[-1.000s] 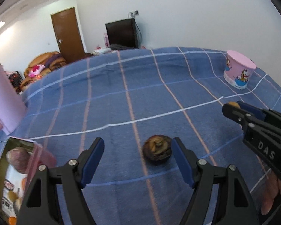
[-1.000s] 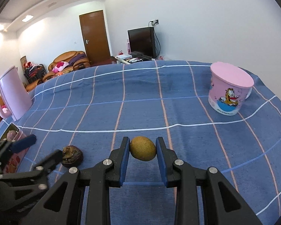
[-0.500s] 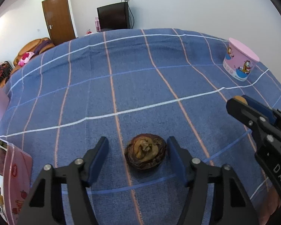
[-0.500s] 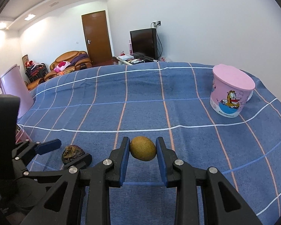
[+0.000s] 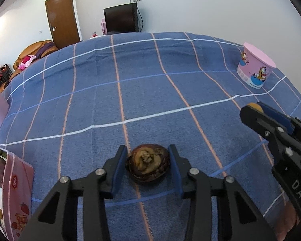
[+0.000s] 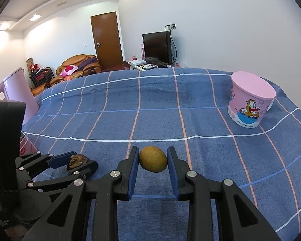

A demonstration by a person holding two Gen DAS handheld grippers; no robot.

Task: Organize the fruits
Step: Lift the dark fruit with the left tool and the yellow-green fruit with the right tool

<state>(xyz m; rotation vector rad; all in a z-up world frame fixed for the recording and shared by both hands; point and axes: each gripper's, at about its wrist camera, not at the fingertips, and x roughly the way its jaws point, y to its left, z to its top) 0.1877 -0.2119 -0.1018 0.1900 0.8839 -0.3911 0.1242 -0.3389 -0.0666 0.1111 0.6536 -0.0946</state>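
Observation:
A dark brown, wrinkled round fruit (image 5: pixel 147 163) lies on the blue checked cloth (image 5: pixel 150 90). My left gripper (image 5: pixel 147 165) has this fruit between its blue pads; the jaws are closing and both pads touch its sides. The right wrist view shows the same fruit (image 6: pixel 77 160) pinched in the left gripper (image 6: pixel 78 161). My right gripper (image 6: pixel 153 161) is shut on a yellow-brown oval fruit (image 6: pixel 153 160), held just above the cloth. In the left wrist view the right gripper (image 5: pixel 253 109) comes in from the right, with only a sliver of its fruit (image 5: pixel 254 106) showing.
A pink lidded cup (image 6: pixel 250 102) with a cartoon print stands at the far right of the cloth (image 6: pixel 170 104). A pink jug (image 6: pixel 16 94) stands at the left edge. A pink printed box (image 5: pixel 10 190) with fruit lies at the near left.
The left gripper's jaws have narrowed from wide open to touching the dark fruit, and the gripper has come closer to it. The right gripper and its fruit have stayed put.

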